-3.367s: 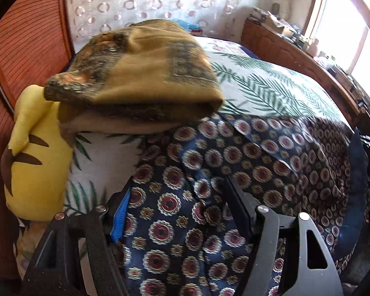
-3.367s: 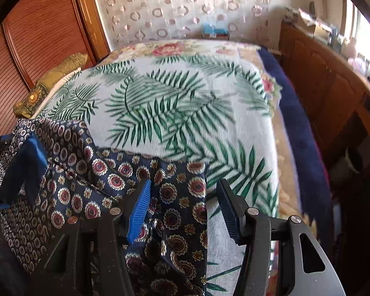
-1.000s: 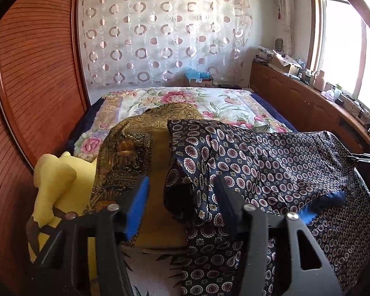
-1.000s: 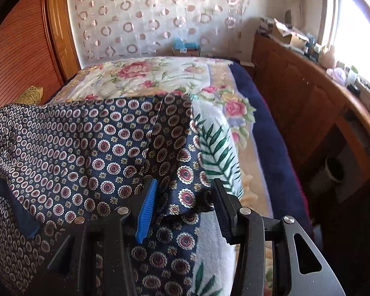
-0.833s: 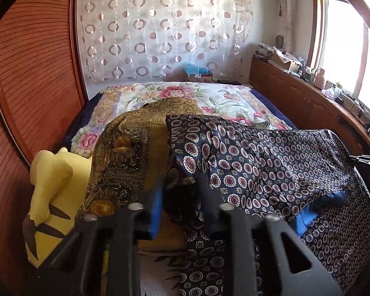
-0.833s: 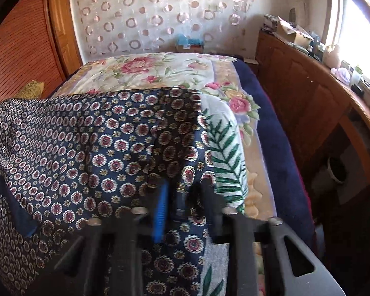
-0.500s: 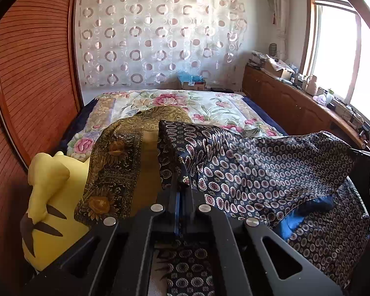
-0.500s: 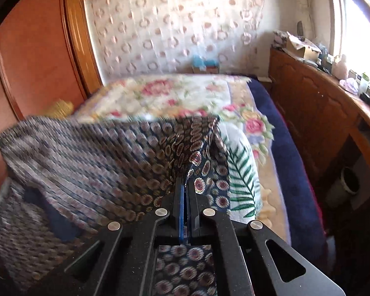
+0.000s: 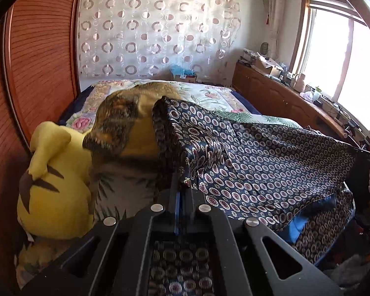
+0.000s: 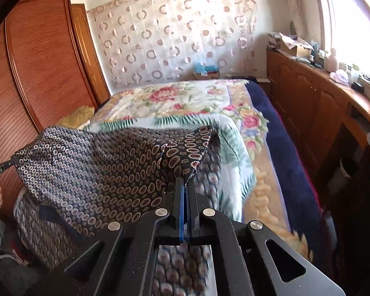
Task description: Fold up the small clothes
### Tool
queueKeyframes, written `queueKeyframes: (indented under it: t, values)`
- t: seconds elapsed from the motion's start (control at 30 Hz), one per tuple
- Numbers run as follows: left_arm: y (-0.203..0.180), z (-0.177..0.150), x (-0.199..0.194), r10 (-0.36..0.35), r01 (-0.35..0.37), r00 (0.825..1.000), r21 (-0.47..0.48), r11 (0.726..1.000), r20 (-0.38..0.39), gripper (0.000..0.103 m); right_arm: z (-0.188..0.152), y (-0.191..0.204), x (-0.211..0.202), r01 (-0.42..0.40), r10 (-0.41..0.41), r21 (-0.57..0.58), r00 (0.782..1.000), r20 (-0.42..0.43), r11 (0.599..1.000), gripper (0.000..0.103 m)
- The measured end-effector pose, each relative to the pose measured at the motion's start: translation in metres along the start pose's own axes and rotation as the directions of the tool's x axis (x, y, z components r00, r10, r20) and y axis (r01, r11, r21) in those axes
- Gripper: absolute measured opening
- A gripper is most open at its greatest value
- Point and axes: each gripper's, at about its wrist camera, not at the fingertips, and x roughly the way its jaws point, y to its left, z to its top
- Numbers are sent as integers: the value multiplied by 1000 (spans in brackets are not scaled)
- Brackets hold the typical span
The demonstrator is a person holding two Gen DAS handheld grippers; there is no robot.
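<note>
A dark navy garment with red and cream medallions (image 9: 259,153) hangs stretched between my two grippers above the bed. My left gripper (image 9: 181,187) is shut on its left corner. My right gripper (image 10: 186,185) is shut on its right corner, and the garment (image 10: 98,162) sags to the left of it. The cloth's lower part drapes down below the jaws, with a blue lining patch (image 9: 298,224) showing. The other gripper's tip shows at the far edge of each view.
The bed carries a palm-leaf sheet (image 10: 234,143) and a floral blanket (image 10: 175,98). A mustard patterned cloth (image 9: 135,113) and a yellow plush toy (image 9: 54,180) lie at the left by the wooden wardrobe (image 9: 37,74). A wooden cabinet (image 10: 308,93) runs along the right.
Both grippers went from open around the garment's corners to shut on them, then lifted; the garment now hangs higher and tauter between them.
</note>
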Motion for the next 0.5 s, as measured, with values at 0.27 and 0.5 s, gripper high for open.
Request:
queueKeyframes:
  t: [0.27,0.5]
  values:
    - [11,-26,-18,25,-25,1000,-58,998,-7,2,-22,2,-28,-7,8,16,998,-57,1000,1]
    - [18,-48,-11,42,-47,998,-85,995,-53,2,-29,12,-12,35,-38,-14,961,-273,999,1]
